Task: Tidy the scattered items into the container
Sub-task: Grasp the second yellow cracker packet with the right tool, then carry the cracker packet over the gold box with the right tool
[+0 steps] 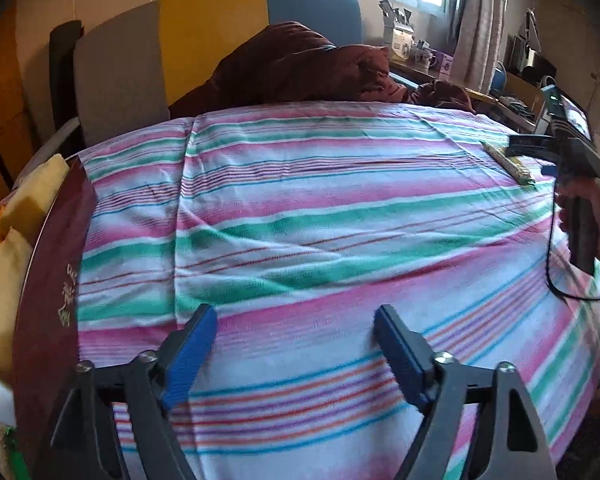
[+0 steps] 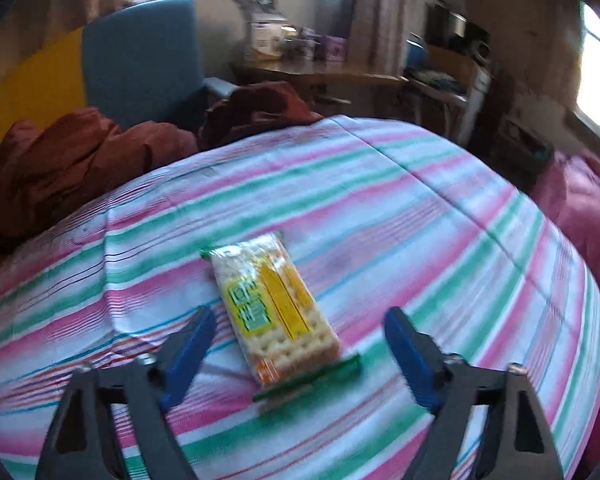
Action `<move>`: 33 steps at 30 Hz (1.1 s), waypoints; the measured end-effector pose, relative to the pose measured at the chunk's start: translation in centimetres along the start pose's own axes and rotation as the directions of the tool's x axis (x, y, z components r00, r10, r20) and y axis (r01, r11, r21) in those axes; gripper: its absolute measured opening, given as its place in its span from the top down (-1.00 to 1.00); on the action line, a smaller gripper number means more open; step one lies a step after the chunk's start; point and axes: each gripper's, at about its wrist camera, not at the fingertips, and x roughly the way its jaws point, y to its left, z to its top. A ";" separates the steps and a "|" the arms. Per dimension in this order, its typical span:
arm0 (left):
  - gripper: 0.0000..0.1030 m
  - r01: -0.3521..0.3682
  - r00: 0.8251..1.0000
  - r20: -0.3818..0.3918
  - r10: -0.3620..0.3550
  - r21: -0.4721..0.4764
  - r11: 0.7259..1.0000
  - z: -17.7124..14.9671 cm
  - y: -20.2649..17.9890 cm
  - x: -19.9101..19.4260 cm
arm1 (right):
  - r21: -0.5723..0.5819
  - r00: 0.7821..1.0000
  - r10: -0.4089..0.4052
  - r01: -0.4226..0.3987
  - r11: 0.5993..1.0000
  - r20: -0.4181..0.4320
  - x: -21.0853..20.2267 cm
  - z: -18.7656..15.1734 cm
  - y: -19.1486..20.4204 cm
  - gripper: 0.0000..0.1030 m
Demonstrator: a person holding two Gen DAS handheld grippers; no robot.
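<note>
Left gripper [image 1: 294, 334]: jaws wide apart, nothing between, hovering over striped cloth [image 1: 300, 208].
Right gripper [image 2: 300, 336]: jaws spread, not gripping; seen also from left cam at far right edge w/ a hand [image 1: 598, 216] on its handle.
Cracker pack [image 2: 274, 312]: flat on cloth, lying between the blue fingers [image 2: 188, 354] but touching neither; long axis pointing away, tilted a bit left; green sealed ends.
Container [image 1: 48, 280]: dark red box at left edge of left cam view, just beside cloth; yellow packets [image 1: 4, 272] inside.
Background: brown bedding [image 1: 300, 64] heaped behind cloth; blurred desk clutter beyond.
</note>
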 end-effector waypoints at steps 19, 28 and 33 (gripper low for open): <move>-0.36 -0.168 0.969 0.140 0.205 -0.238 0.957 -1.3 15.5 -11.9 | -0.021 0.993 0.078 -0.081 0.997 -0.087 0.8 -1.5 0.7 0.06; -0.33 -0.245 0.966 -0.001 0.260 -0.341 0.908 -3.2 24.3 -11.9 | 0.008 0.982 0.163 -0.163 0.987 -0.093 -3.3 -5.3 2.2 0.07; -0.31 -0.336 0.941 -0.056 0.333 -0.275 0.901 -3.7 24.9 -10.8 | -0.019 0.972 0.225 -0.227 0.974 -0.061 -7.0 -7.8 4.2 0.07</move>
